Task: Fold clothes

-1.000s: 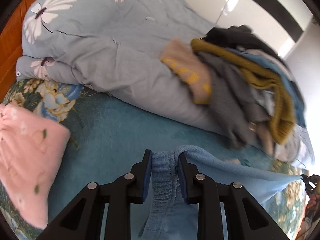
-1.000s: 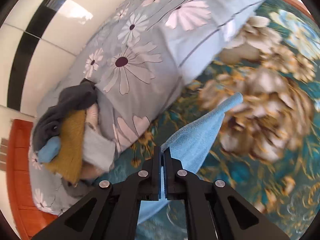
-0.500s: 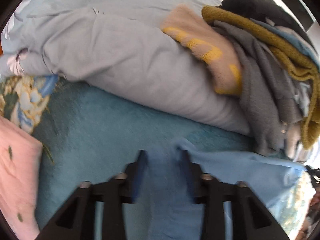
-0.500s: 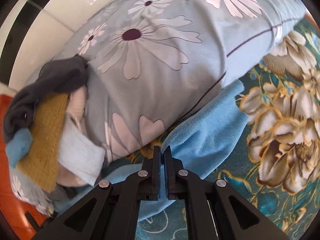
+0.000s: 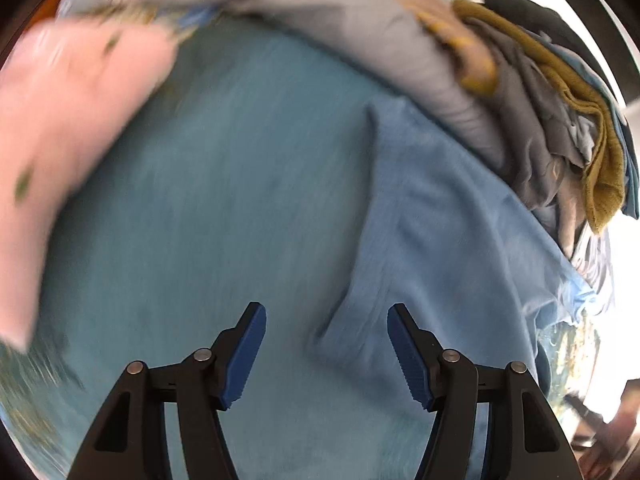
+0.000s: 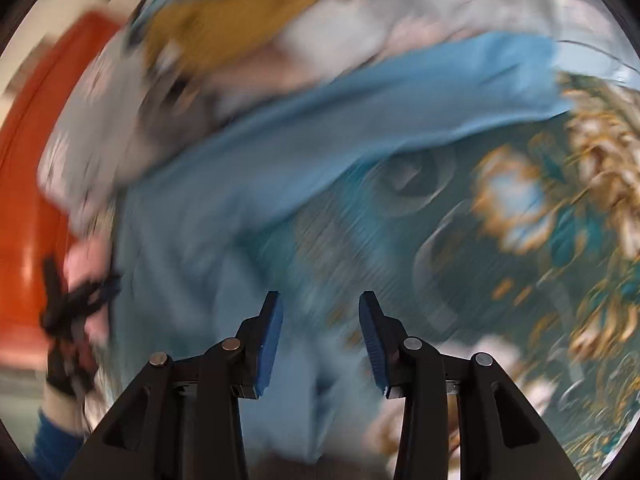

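Grippers let go of the blue garment

Both grippers, clamped on the light blue garment (image 5: 448,232) a second ago, have just been opening and now grip nothing. Left gripper (image 5: 326,350) points steeply down, jaws wide apart over the garment's edge and the teal bedspread (image 5: 208,184). Right gripper (image 6: 320,336), also angled down, stands partly open above blurred blue cloth. Garment lies spread on the bed against the grey quilt (image 5: 400,40), beside the clothes pile (image 5: 560,120); pink folded cloth (image 5: 60,120) sits left.
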Motion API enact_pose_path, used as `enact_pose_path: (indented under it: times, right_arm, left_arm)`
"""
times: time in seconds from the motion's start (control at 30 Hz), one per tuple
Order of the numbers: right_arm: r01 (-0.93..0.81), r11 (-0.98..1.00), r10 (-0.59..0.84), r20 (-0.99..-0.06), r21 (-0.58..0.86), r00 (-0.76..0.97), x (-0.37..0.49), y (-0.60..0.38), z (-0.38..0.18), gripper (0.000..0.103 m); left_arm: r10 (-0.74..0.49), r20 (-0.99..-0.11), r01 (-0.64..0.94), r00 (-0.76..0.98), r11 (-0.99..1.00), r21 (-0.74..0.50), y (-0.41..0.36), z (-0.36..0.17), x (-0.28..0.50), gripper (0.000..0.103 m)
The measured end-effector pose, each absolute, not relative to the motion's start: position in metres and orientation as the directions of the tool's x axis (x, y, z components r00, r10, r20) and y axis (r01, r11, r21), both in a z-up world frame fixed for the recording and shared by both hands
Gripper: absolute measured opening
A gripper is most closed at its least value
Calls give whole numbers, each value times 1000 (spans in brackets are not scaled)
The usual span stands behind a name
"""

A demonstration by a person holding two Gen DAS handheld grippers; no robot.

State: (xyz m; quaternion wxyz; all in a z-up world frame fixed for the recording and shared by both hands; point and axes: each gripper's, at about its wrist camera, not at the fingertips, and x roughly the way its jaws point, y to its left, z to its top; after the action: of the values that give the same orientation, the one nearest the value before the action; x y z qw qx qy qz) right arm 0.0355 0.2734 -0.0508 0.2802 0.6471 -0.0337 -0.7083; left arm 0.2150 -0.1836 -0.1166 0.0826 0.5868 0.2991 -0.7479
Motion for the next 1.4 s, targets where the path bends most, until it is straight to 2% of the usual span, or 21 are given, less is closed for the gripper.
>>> enact_pose_path:
  times: [0.1,0.2,0.23,0.37,0.43,0.47,0.5,0.6,0.77,0.97,1.27,1.33,1.4]
  right_arm:
    - [392,-813,-446,-893,430,55,63,247,-54,41]
    - [435,-821,-376,-923,371,78,77,224,-61,41]
    - [447,-822,-352,-932,352,85,81,218,-63,41]
    - [457,-838,-287,-953,298,94,88,212,-68,41]
    - [445,-849,-268,-958,284,100,87,216,-71,30]
    - [438,-854,-260,-960,279,104,86,218,-72,15]
    - [435,-860,-249,-963,269,104,83,222,-74,6]
    - [442,-865,-229,-971,237,73,75,232,-66,6]
    - [454,-878,-194,-980,151,-48,41,243,-35,5]
    - [451,-892,-137,-968,29,-208,-41,230,-7,5]
    - [438,-898,-126,-970,23,-208,-83,219,-27,6]
    - [449,-893,-152,-963,37,-224,-77,226,-19,12]
    - [442,-896,-174,-950,44,-260,-67,237,-8,35]
  left_arm:
    - [251,-923,492,-290,-789,-369,-181,-124,228,66]
    - [268,-918,499,-292,-776,-386,-178,-130,235,64]
    - [272,-916,498,-296,-774,-391,-177,-130,237,62]
    - [285,-908,498,-306,-765,-408,-174,-131,240,41]
    - [296,-903,499,-312,-758,-420,-173,-133,242,35]
    - [300,-900,500,-316,-754,-427,-172,-133,243,30]
    - [301,-897,500,-324,-750,-433,-172,-133,244,26]
    - [292,-891,506,-347,-741,-441,-172,-131,247,21]
    - [282,-877,503,-389,-733,-459,-177,-120,253,20]
    - [279,-868,489,-411,-736,-468,-175,-109,253,20]
    - [280,-875,502,-394,-733,-460,-171,-103,259,20]
    - [279,-878,500,-388,-736,-455,-169,-102,260,20]
    - [282,-879,502,-384,-736,-455,-168,-101,261,20]
